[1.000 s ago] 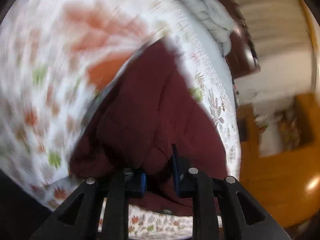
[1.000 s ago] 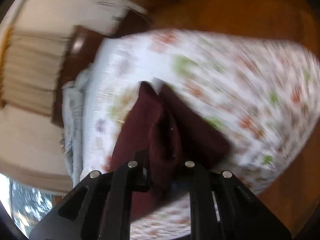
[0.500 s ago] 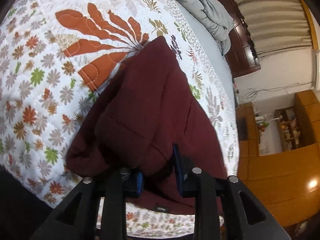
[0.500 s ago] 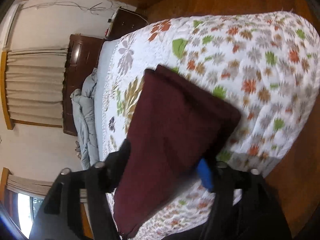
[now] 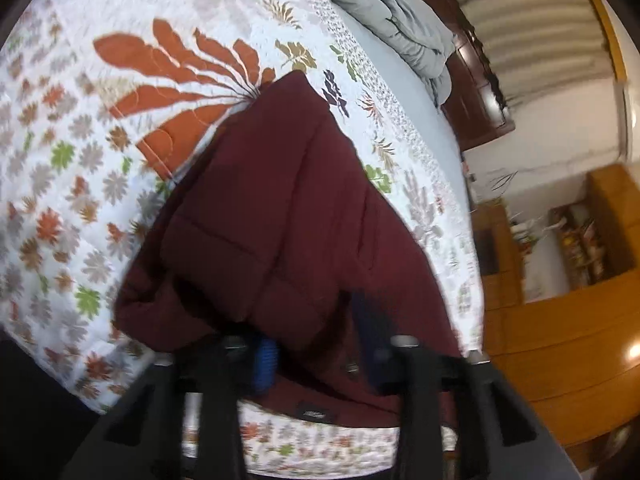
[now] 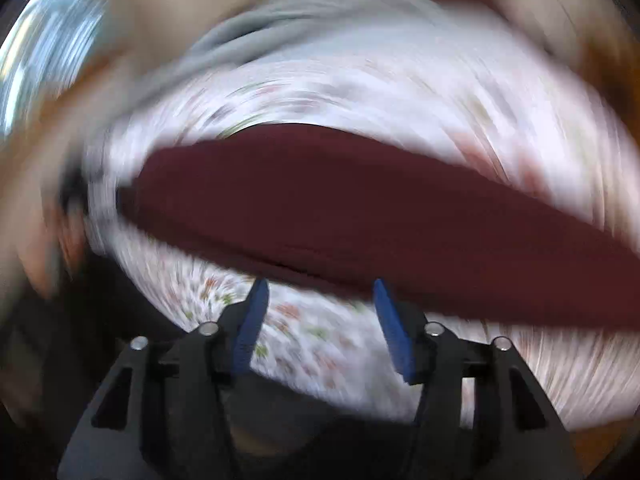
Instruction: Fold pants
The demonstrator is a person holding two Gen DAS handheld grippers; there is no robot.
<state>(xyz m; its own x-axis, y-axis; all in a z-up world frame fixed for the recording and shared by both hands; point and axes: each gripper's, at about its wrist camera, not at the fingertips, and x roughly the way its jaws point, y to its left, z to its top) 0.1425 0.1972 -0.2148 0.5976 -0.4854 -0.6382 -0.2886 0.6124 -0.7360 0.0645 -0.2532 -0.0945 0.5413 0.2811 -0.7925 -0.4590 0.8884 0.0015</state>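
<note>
Bed: wide bed under a white quilted cover printed with orange, green and grey leaves (image 5: 120, 168); it carries everything listed below; a dark wooden headboard stands at its far end.
Blanket: rumpled pale grey blanket (image 5: 400, 28), bunched at the head of the bed, well apart from the garment.
Pants: dark maroon fabric pants (image 5: 288, 216), lying lengthwise on the cover near the bed's near edge; the near part is doubled over in thick layers, and one bunched fold sags toward the left.
Left claw (image 5: 316, 344): narrowly parted and pinching the near fold of the maroon cloth; the blue pads are half buried in fabric.
Right claw (image 6: 316, 304): jaws closing, nothing between them; the pants' edge lies just beyond the tips; this view is badly smeared.
Risk, slip: the left grip takes several thick layers; judged likely to shed the lower ones if pulled.
Risk, skew: with one side free, the fold may drag crooked.
Risk, edge: cloth sits close to the mattress edge and could slide off.
</note>
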